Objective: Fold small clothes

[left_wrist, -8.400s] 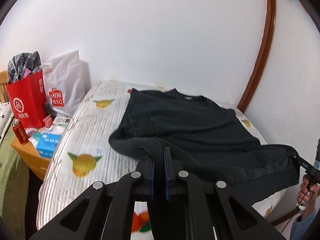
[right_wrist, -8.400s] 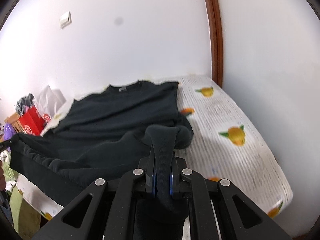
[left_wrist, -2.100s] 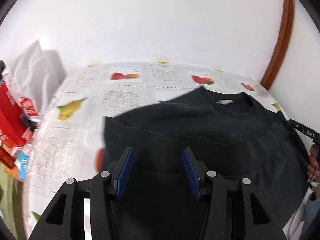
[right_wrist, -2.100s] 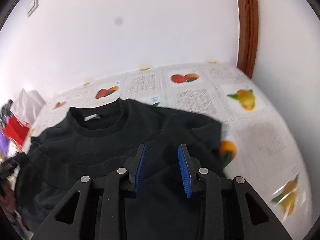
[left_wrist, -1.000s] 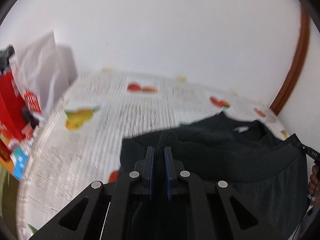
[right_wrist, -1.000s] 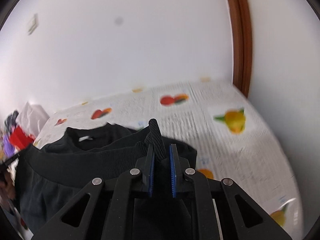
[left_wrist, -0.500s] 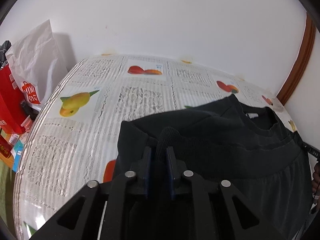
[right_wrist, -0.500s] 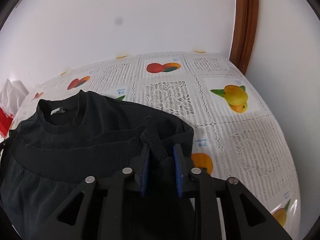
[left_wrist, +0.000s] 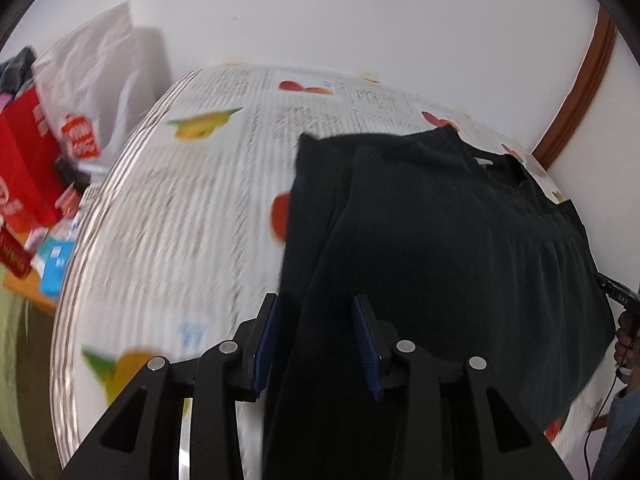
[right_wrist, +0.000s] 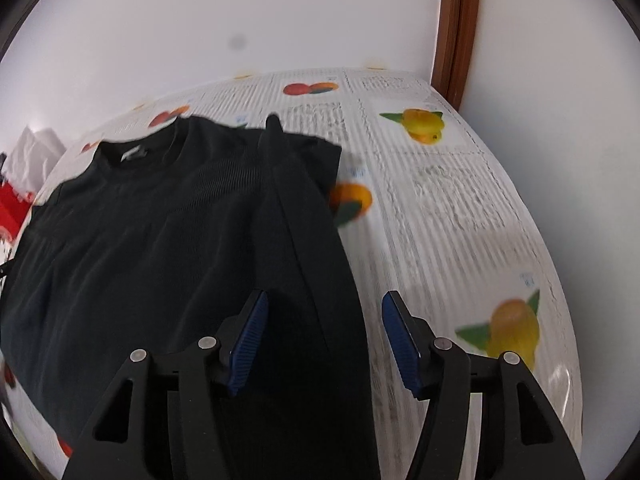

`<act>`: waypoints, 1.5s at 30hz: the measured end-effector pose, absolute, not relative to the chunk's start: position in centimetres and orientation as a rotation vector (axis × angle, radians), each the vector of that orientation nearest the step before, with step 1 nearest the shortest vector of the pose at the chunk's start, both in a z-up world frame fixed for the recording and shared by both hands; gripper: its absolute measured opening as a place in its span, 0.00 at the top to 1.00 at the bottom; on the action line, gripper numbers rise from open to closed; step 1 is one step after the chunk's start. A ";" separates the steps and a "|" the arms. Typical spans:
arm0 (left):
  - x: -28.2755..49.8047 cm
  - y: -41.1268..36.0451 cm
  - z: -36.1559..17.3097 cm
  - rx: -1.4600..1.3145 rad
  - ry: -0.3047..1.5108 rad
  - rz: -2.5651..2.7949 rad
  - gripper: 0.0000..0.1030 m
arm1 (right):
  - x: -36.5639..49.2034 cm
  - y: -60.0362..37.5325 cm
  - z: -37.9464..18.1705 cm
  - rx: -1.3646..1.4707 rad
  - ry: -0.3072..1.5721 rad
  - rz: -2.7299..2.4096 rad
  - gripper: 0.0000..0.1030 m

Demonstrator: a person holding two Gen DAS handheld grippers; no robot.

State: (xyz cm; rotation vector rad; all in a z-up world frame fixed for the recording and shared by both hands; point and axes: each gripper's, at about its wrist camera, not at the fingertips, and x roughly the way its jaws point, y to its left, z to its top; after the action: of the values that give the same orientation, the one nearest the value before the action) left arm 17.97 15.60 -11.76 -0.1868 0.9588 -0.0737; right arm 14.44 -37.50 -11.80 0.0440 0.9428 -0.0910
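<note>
Releasing the fold, both tools sit over a black sweatshirt (left_wrist: 440, 220) spread on a fruit-print bedsheet (left_wrist: 180, 220), left to right as follows: far left of the left gripper (left_wrist: 316, 340), off the bed edge, a red bag (left_wrist: 24, 176) and a white plastic bag (left_wrist: 104, 76) stand against the wall, just clutter, well apart from the work. Left gripper next: jaws have just been opening, now partly apart, blue pads (left_wrist: 266, 344) clear of the cloth, nothing clamped; dark fabric lies between and ahead of them, likely because the hem was brought up toward the collar (left_wrist: 492, 160) and dropped there. Ribbed hem band (left_wrist: 368, 184) runs ahead of the jaws across the chest, so the bottom half looks doubled over the top. Right of that, at the frame edge, the person's other hand (left_wrist: 626, 340). In the right wrist view the sweatshirt (right_wrist: 160, 240) lies ahead and left of the right gripper (right_wrist: 324, 336), its right edge running between the jaws; these have also just been opening, wider than the left, holding nothing. Sheet (right_wrist: 460, 200) bare to the right. Judgement: crosswise fold laid, next probably a side fold; blur limits detail
</note>
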 end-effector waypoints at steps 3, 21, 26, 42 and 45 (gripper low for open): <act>16.3 16.3 -12.4 -0.217 0.975 -0.097 0.62 | 13.5 -37.6 -12.2 0.064 0.952 -0.071 0.43; 19.3 12.1 -12.1 -0.158 0.928 -0.105 0.92 | 17.9 -40.7 -11.6 0.122 0.902 -0.048 0.92; 21.5 10.2 -12.2 -0.188 0.939 -0.132 0.92 | 19.6 -43.0 -11.3 0.100 0.899 -0.111 0.92; 17.3 13.9 -11.9 -0.190 0.944 -0.085 0.76 | 17.3 -38.6 -6.1 -0.022 0.840 -0.366 0.61; 15.7 15.3 -12.3 -0.203 0.952 -0.049 0.76 | 17.0 -32.1 -5.8 -0.078 0.843 -0.238 0.58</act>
State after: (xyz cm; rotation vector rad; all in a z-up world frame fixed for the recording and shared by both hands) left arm 15.71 15.32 -12.27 -0.2031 0.9518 -0.0490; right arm 16.97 -32.14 -5.79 -0.0779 0.8430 -0.2378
